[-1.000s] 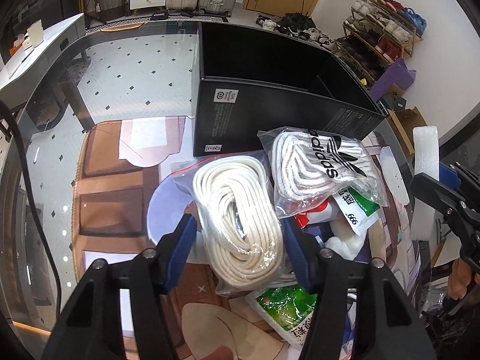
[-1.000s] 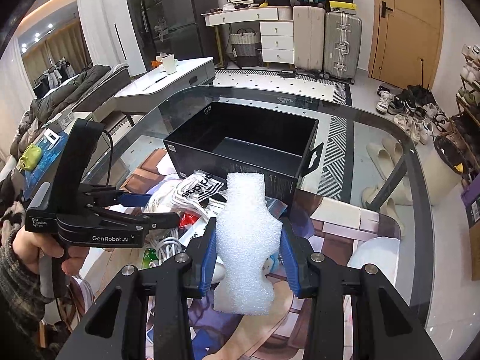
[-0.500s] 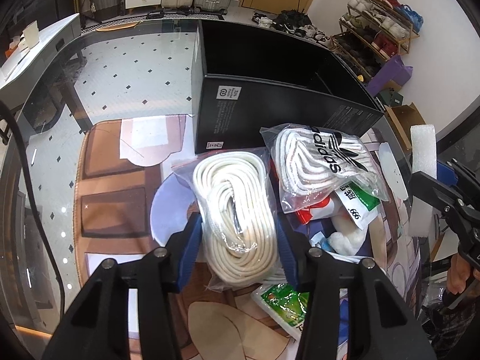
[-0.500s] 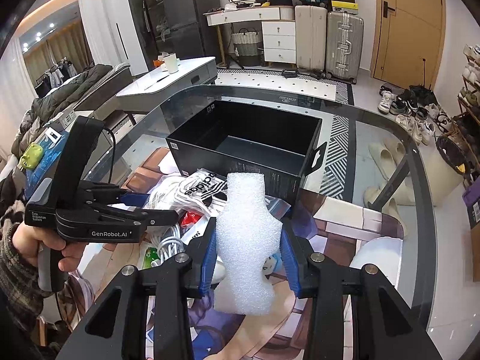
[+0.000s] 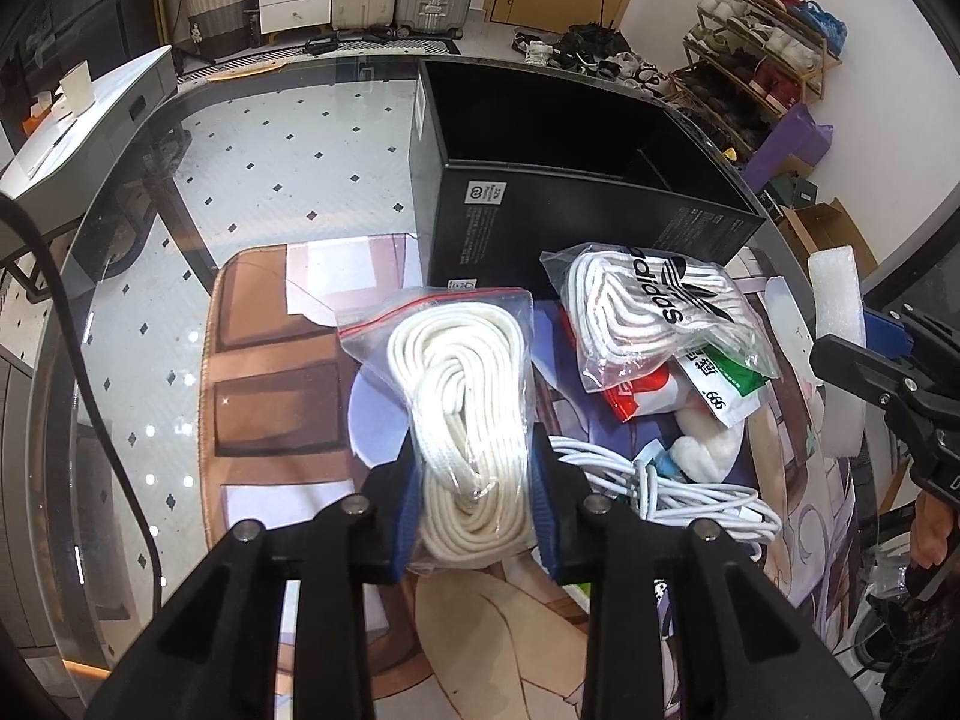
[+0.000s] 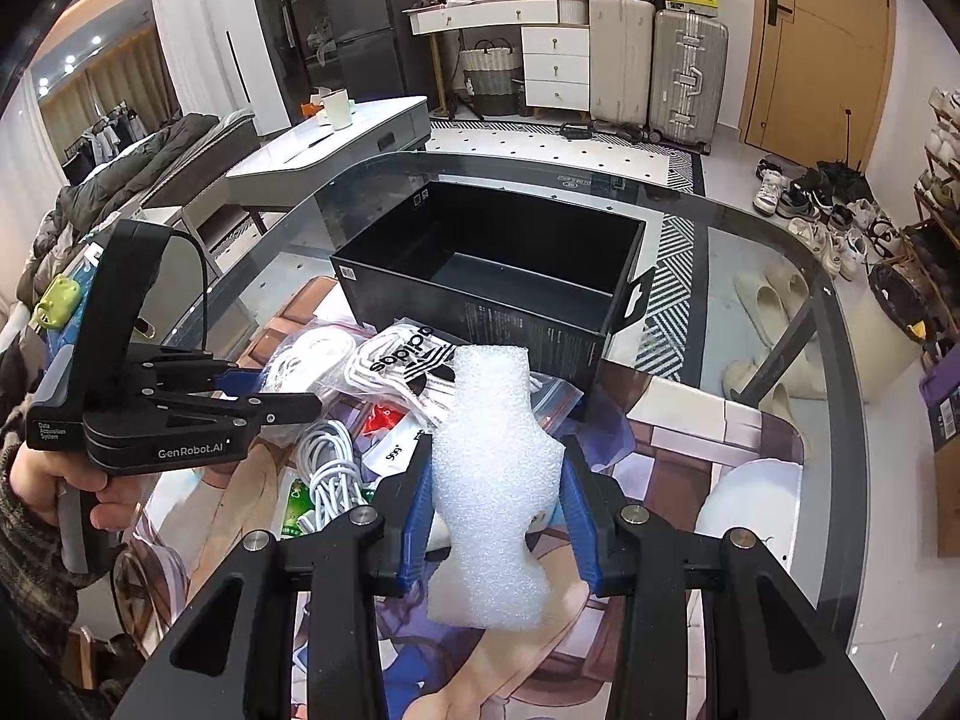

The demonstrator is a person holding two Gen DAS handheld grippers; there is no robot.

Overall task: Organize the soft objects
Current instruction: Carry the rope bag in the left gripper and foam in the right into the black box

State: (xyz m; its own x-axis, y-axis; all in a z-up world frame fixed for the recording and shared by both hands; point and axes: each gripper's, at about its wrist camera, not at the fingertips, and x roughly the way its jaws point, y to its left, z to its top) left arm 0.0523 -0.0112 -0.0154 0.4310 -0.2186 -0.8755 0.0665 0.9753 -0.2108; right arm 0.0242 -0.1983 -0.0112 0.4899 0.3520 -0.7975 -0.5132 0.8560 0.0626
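Note:
My left gripper (image 5: 477,480) is shut on a clear zip bag of coiled white rope (image 5: 468,396), lifted off the printed mat. My right gripper (image 6: 495,492) is shut on a white foam block (image 6: 489,468), held above the mat; the block also shows at the right of the left wrist view (image 5: 837,348). An open black box (image 6: 492,282) stands behind the pile, empty inside. A bag of white Adidas socks (image 5: 648,312), a white cable (image 5: 678,486) and small packets lie in front of the box.
The glass table's curved rim (image 6: 840,324) runs close on the right. The printed mat (image 6: 720,456) covers the near part. The left gripper body (image 6: 156,402) and hand sit left of the pile. Shoe racks and suitcases stand beyond the table.
My left gripper has closed on the rope bag and lifted it, uncovering the white cable beneath. The right gripper with the foam block has barely moved.

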